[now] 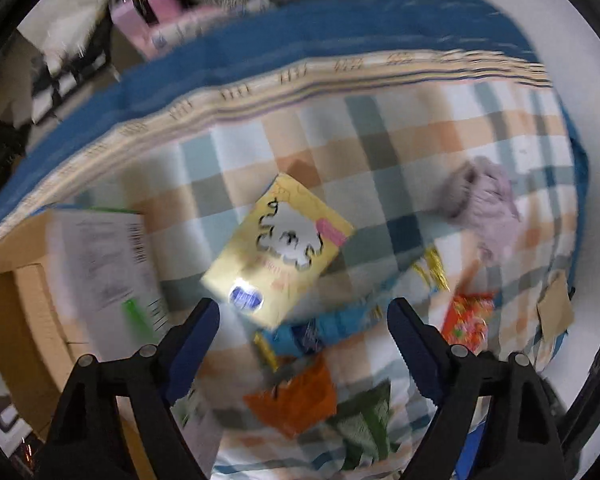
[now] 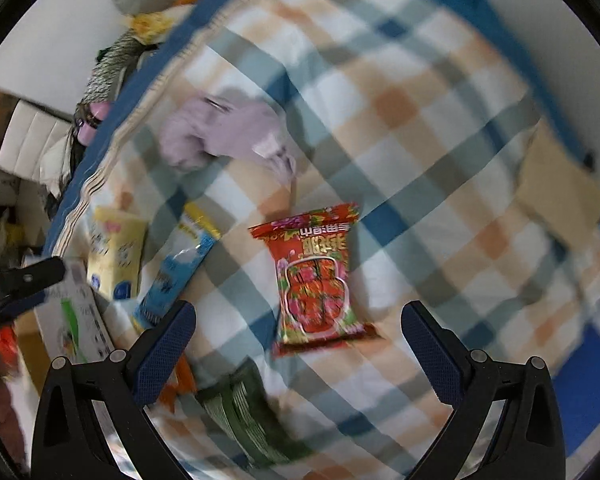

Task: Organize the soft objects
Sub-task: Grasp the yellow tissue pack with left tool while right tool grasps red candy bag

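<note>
Soft packs lie on a checked bedspread (image 1: 400,128). My left gripper (image 1: 303,322) is open and empty above a yellow pack (image 1: 276,248), a blue sachet (image 1: 320,330) and an orange pack (image 1: 296,398). A green cloth (image 1: 364,420) lies beside them. My right gripper (image 2: 299,330) is open and empty, its jaws either side of a red snack bag (image 2: 318,280). A lilac cloth (image 2: 228,136) lies beyond it, also in the left wrist view (image 1: 484,204). The right wrist view also shows the yellow pack (image 2: 116,252), blue sachet (image 2: 180,268) and green cloth (image 2: 244,412).
A cardboard box (image 1: 16,320) with a white printed carton (image 1: 100,264) stands at the left. A brown cardboard piece (image 2: 560,192) lies at the bed's right edge. Blue mattress edging (image 1: 300,32) borders the bed, with clutter beyond. The left gripper's finger (image 2: 24,280) shows at far left.
</note>
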`<move>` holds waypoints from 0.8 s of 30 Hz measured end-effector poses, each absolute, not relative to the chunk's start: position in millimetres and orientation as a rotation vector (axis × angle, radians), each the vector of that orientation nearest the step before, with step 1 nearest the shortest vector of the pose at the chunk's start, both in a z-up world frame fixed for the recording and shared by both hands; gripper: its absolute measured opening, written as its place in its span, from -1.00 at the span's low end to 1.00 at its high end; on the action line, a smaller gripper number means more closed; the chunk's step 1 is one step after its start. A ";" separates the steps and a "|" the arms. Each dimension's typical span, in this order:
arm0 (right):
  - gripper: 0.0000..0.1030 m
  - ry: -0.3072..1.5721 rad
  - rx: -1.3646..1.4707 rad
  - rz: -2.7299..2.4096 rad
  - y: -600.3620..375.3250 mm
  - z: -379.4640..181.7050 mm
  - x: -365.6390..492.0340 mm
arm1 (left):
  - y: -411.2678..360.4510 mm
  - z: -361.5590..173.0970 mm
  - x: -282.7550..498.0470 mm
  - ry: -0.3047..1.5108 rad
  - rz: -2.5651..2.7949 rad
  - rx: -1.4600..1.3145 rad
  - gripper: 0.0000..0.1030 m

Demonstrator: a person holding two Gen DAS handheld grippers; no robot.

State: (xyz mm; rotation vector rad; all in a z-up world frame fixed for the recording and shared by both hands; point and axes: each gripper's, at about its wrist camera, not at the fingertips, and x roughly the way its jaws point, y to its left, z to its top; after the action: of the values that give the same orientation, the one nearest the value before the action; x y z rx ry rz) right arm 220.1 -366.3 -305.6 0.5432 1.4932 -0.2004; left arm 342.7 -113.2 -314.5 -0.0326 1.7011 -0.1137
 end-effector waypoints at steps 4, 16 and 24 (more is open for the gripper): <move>1.00 1.559 0.578 -0.210 -366.5 -346.7 231.0 | -118.3 -357.4 358.1 1.797 -0.110 0.010 0.66; 0.80 1.656 0.613 -0.219 -347.9 -399.6 238.5 | -123.4 -383.3 366.8 1.786 -0.079 0.170 0.31; 0.44 1.674 0.583 -0.254 -335.1 -422.8 232.4 | -120.6 -386.1 349.4 1.793 -0.069 0.068 -0.17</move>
State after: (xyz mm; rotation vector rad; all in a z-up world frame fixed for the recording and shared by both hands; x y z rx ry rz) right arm 232.4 -335.1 -422.8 0.5834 1.6736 -0.2535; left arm 349.4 -120.6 -386.1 0.0677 1.7930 -0.0691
